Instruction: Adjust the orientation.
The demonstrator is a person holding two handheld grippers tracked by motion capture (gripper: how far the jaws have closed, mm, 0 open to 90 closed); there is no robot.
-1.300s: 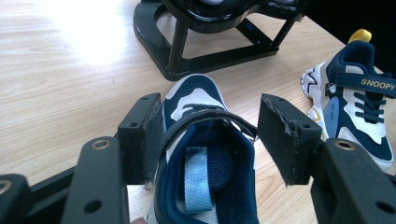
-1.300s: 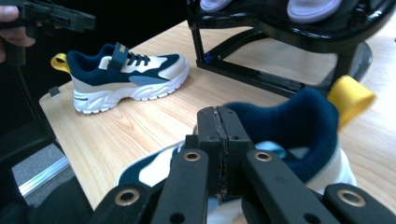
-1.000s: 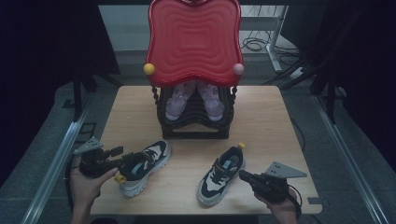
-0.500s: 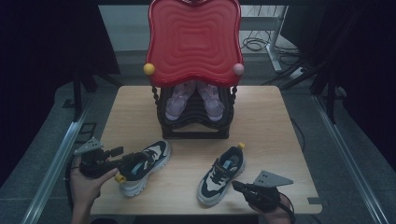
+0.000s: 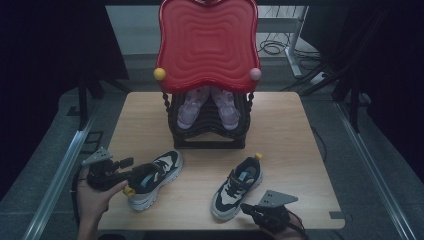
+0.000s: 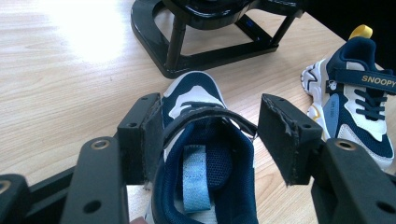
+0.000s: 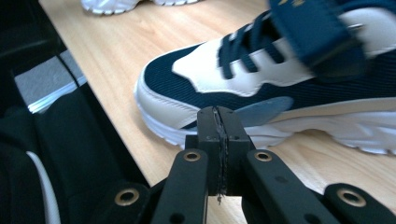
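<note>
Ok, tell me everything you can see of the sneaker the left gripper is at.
The left sneaker is navy mesh with white panels, a thick white sole and a yellow heel tab. It lies on the wooden table, toe pointing toward the black shoe rack. Its strap arches loose over the opening, a pale blue loop inside. The left gripper stands open astride the heel collar; one pad sits against it.

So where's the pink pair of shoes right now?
In the high view, the pink shoes sit side by side on the black rack at the table's far middle, under the red tray.
</note>
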